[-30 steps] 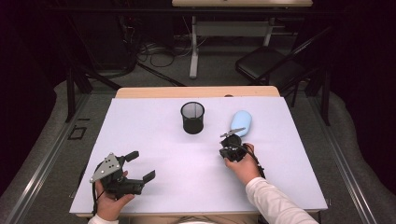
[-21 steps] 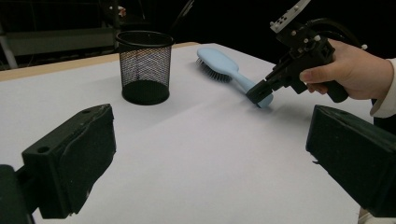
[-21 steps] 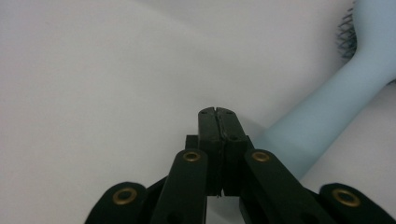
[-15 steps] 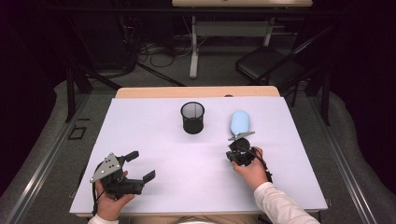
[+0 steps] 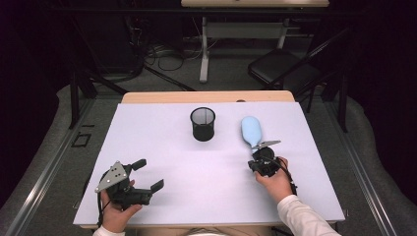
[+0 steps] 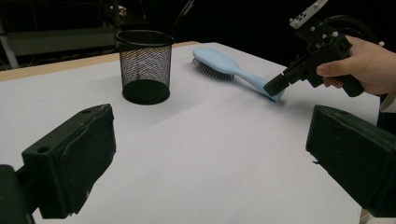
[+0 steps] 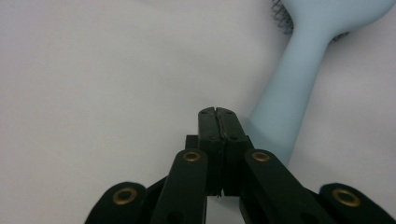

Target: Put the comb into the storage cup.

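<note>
One mesh cup (image 5: 203, 124) beside hairbrush (image 5: 251, 131)

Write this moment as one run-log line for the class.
right gripper: shut, empty, at hairbrush handle end | left gripper: open, empty | hairbrush: flat on table, right of mesh cup

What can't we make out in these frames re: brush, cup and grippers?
- Hairbrush: right gripper view, head cut off by the top edge; handle end hidden behind the shut right gripper.
- Contact of the right gripper with the handle: cannot tell, high view too small.
- Mesh cup inside: left gripper view, dark mesh hides any contents.
- Left gripper: left gripper view, open jaws cut off by the bottom edge.
</note>
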`<state>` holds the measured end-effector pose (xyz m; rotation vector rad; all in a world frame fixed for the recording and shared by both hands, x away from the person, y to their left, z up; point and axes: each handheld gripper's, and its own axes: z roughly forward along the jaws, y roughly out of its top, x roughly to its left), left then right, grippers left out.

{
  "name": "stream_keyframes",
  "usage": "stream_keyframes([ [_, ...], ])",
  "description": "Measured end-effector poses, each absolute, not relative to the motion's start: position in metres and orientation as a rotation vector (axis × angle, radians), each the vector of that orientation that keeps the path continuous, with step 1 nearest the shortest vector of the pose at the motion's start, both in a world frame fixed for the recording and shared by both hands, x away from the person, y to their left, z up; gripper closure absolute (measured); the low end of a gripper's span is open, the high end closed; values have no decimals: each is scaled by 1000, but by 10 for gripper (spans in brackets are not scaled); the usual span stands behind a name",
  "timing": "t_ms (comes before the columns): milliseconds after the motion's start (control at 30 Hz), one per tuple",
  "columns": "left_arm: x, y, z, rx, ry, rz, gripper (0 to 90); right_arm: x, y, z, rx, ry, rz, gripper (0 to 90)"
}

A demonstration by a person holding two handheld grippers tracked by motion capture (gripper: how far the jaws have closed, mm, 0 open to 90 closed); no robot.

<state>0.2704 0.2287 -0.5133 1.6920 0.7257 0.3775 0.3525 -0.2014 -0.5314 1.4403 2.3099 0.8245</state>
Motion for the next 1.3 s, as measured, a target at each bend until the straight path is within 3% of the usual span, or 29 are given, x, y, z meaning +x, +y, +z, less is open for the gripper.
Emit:
stream_keyframes([
  [1300,270,228,-513,1691,730,380,21,359,-248,-527,1528,2211,790,900],
])
